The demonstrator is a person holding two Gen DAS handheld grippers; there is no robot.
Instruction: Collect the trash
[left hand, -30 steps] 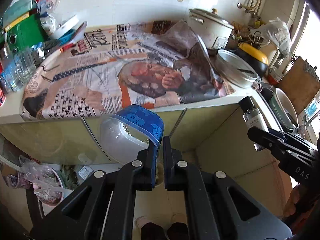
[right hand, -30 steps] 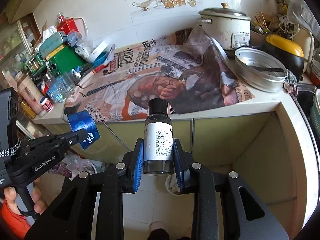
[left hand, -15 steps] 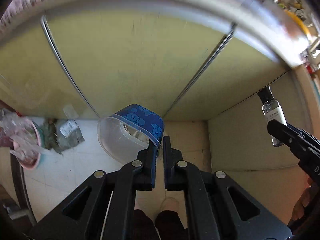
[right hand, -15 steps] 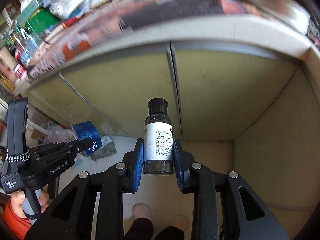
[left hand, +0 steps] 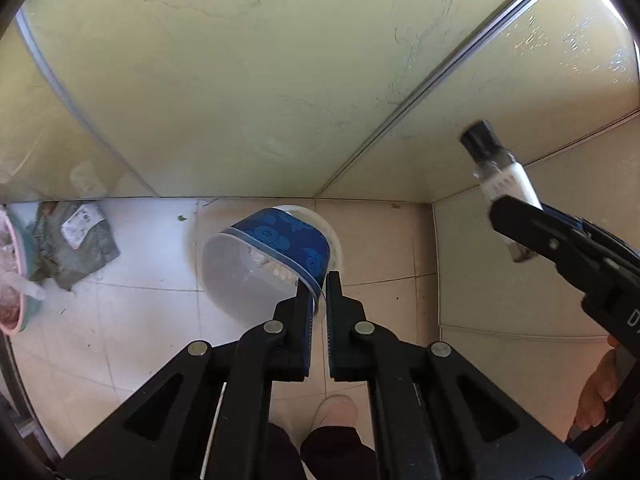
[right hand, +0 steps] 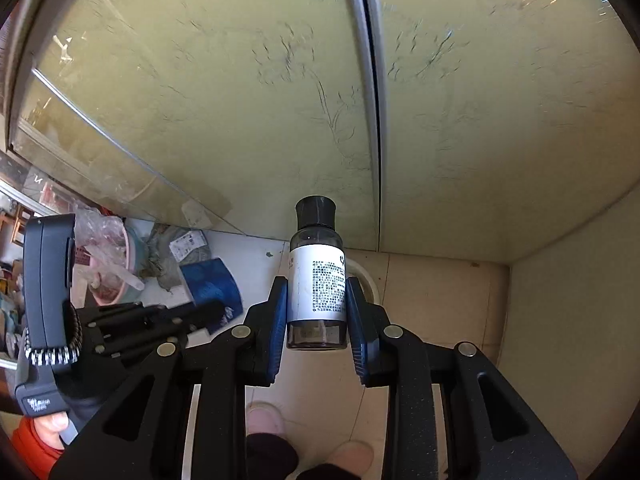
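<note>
My left gripper (left hand: pixel 318 292) is shut on the rim of a clear plastic cup (left hand: pixel 272 256) with a blue patterned band, tilted on its side over the floor. Just behind the cup shows the white rim of a round bin (left hand: pixel 334 232) on the floor tiles. My right gripper (right hand: pixel 318 308) is shut on a small dark bottle (right hand: pixel 318 280) with a white label and black cap, held upright. The bin's rim (right hand: pixel 366 280) shows right behind the bottle. In the left wrist view the bottle (left hand: pixel 500 176) and right gripper (left hand: pixel 516 216) hang at the right.
Yellow-green cabinet doors (left hand: pixel 240 80) rise close ahead, and a side panel (right hand: pixel 572 320) closes the right. On the floor at left lie a crumpled grey bag (left hand: pixel 76 240) and a pink basin (left hand: pixel 12 280) with plastic in it. The person's slippers (left hand: pixel 336 412) stand below the grippers.
Both grippers have dropped from above the newspaper-covered counter to low in front of the cabinet doors. The counter is out of view. The cup and the bottle stay gripped.
</note>
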